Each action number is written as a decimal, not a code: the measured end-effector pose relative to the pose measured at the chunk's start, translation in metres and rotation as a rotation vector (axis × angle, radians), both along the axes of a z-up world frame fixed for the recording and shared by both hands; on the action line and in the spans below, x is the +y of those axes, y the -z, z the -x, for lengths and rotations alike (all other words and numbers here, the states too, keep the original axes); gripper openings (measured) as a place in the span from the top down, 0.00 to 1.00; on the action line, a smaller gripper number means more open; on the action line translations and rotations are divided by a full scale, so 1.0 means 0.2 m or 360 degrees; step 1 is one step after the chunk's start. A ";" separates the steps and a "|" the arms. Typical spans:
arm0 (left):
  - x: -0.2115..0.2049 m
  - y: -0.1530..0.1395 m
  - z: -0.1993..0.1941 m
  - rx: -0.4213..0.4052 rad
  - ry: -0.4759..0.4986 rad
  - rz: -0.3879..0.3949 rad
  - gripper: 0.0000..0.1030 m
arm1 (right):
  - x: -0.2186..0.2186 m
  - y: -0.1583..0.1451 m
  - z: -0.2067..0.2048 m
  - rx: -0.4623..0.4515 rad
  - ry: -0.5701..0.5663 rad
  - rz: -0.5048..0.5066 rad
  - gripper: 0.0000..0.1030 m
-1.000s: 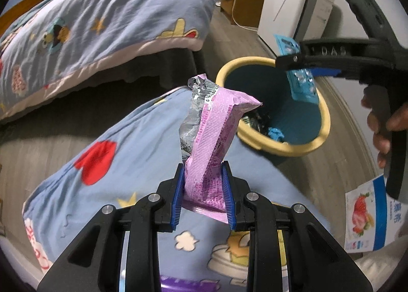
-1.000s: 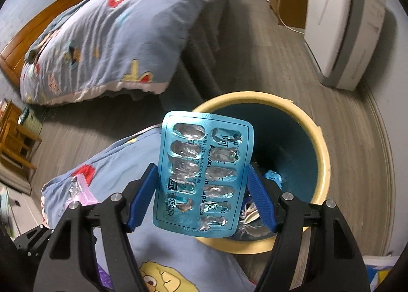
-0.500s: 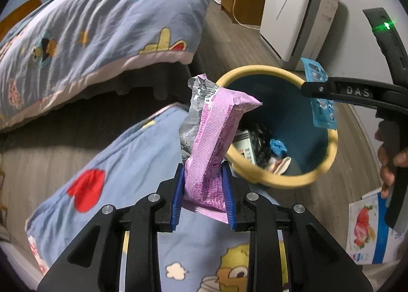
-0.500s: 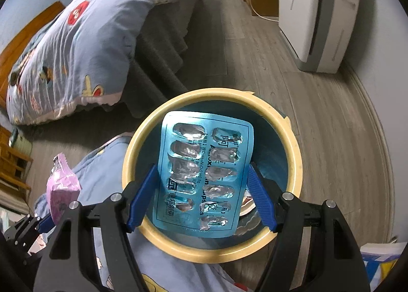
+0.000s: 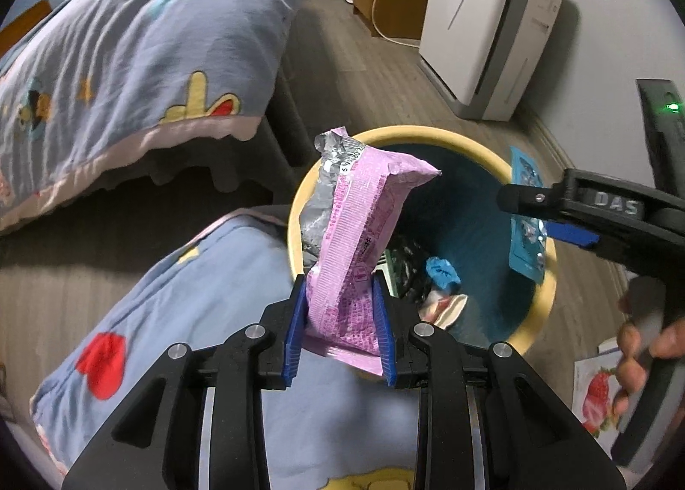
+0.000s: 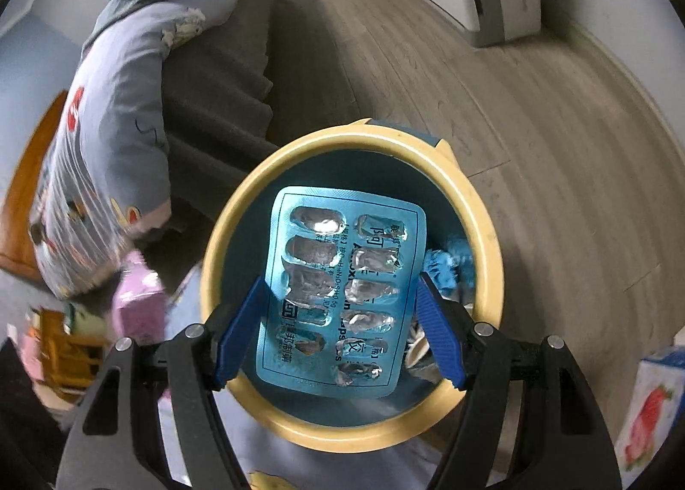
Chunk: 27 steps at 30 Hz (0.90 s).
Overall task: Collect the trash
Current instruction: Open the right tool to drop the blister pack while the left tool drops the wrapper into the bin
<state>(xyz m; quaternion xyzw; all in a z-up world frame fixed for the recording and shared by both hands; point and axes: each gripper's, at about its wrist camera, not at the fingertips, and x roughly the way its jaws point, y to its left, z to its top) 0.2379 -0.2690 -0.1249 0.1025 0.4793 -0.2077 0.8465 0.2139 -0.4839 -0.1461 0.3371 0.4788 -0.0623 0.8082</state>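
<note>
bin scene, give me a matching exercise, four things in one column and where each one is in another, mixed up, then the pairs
Things:
1. pink wrapper
2. blue blister pack
3. trash bin
4. strawberry carton

Places:
A. on the floor beside the bin
B. clamped in the left gripper
C. standing on the wood floor, trash already inside
D. clamped in the right gripper, over the bin's mouth

Pairs: 1-B, 2-D, 3-C, 4-A

Wood floor (image 6: pixel 535 138): bin (image 6: pixel 479 207), strawberry carton (image 6: pixel 650 404).
</note>
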 end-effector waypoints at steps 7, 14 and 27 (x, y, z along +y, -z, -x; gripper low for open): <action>-0.08 0.09 -0.03 0.0046 0.0037 -0.0021 0.70 | -0.03 0.03 -0.01 0.0023 0.0019 -0.0021 0.32; -0.08 0.13 -0.01 0.0031 0.0040 -0.0023 0.52 | 0.01 0.01 -0.05 0.0044 -0.0041 0.0118 0.22; 0.09 0.05 0.06 -0.0041 -0.0068 -0.0034 0.23 | 0.07 -0.07 -0.03 0.0076 -0.0052 0.0234 0.06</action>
